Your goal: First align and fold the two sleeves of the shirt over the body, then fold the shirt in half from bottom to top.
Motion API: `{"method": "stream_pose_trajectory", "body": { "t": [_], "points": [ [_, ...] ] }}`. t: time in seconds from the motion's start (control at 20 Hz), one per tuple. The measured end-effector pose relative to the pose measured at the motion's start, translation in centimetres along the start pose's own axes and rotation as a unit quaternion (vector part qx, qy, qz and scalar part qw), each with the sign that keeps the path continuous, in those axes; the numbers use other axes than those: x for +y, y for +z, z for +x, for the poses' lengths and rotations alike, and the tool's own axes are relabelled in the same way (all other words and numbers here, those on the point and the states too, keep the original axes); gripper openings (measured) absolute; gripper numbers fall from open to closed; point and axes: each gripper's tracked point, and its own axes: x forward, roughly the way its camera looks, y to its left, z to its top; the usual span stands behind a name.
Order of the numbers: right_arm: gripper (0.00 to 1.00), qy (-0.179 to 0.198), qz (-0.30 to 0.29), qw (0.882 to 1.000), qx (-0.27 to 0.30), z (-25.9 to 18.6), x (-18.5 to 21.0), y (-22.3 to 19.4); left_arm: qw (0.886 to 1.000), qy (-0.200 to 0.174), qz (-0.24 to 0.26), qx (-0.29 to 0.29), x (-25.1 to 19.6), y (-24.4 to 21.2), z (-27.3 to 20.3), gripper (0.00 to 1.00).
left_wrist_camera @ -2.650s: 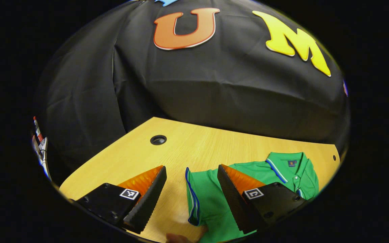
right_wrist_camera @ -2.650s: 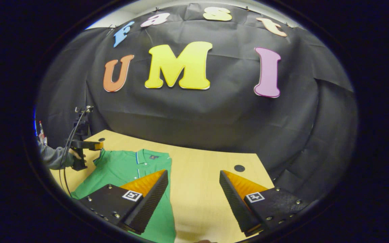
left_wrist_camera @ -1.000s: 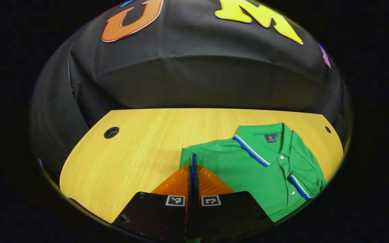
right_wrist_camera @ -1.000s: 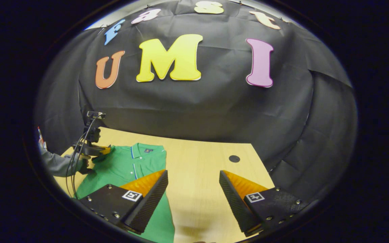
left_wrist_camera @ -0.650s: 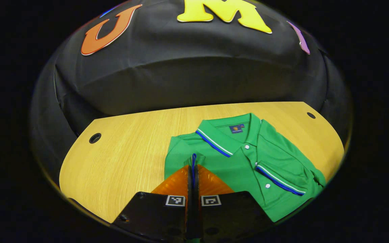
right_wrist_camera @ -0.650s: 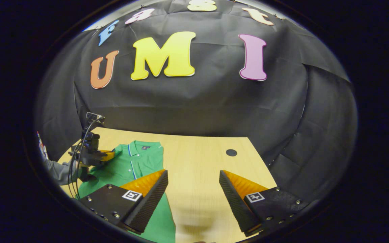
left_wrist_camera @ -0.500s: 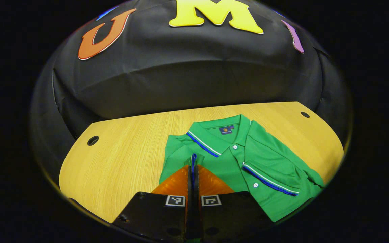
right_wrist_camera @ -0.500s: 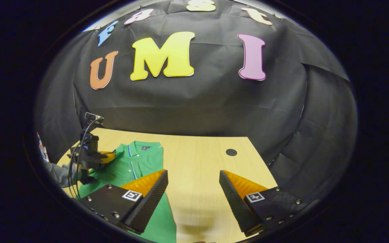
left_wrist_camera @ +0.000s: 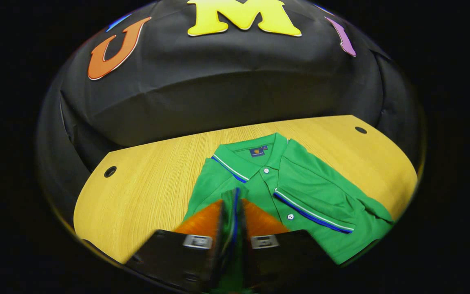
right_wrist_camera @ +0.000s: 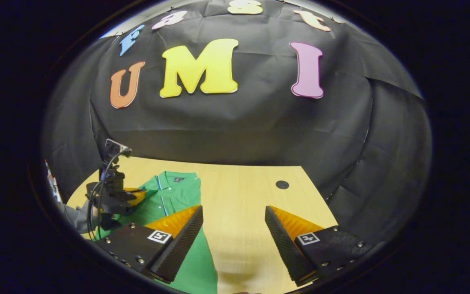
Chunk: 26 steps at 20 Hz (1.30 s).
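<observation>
Left gripper view, nearest: the left gripper (left_wrist_camera: 233, 204), jaws clenched on a blue-trimmed sleeve cuff (left_wrist_camera: 232, 204) of the green polo shirt (left_wrist_camera: 300, 183), the cuff raised over the body. The shirt lies face up on the wooden table (left_wrist_camera: 145, 192); its other sleeve (left_wrist_camera: 316, 202) lies folded across the chest, the collar (left_wrist_camera: 251, 157) toward the far edge. Right gripper view: the right gripper (right_wrist_camera: 233, 228) hangs released above bare tabletop beside the shirt's edge.

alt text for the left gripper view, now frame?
The left gripper is shut on a sleeve of a green polo shirt, lifted over its body. The shirt lies collar-up on a wooden table.
</observation>
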Motion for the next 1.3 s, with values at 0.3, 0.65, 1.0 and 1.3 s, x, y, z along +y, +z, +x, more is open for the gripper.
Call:
{"method": "stream_pose_trajectory", "body": {
  "t": [0.3, 0.65, 1.0, 1.3],
  "points": [
    [0.95, 0.001, -0.007, 1.0, 0.004, -0.5, 0.4, -0.5, 1.0, 0.017, -0.003, -0.015, -0.1, 0.2, -0.6, 0.99],
    [0.98, 0.016, 0.008, 1.0, 0.007, -1.1, 2.4, -1.7, 0.998, 0.043, 0.008, -0.051, 2.5, 1.4, -6.7, 0.99],
    [0.95, 0.026, -0.001, 0.999, 0.018, -4.1, 4.5, -4.5, 0.996, 0.048, -0.02, -0.07, 4.3, -1.1, -15.5, 1.0],
    [0.95, 0.036, -0.006, 0.998, 0.053, -7.5, 6.1, -9.8, 0.998, 0.032, -0.035, -0.051, 4.0, -6.2, -23.1, 1.0]
  ]
}}
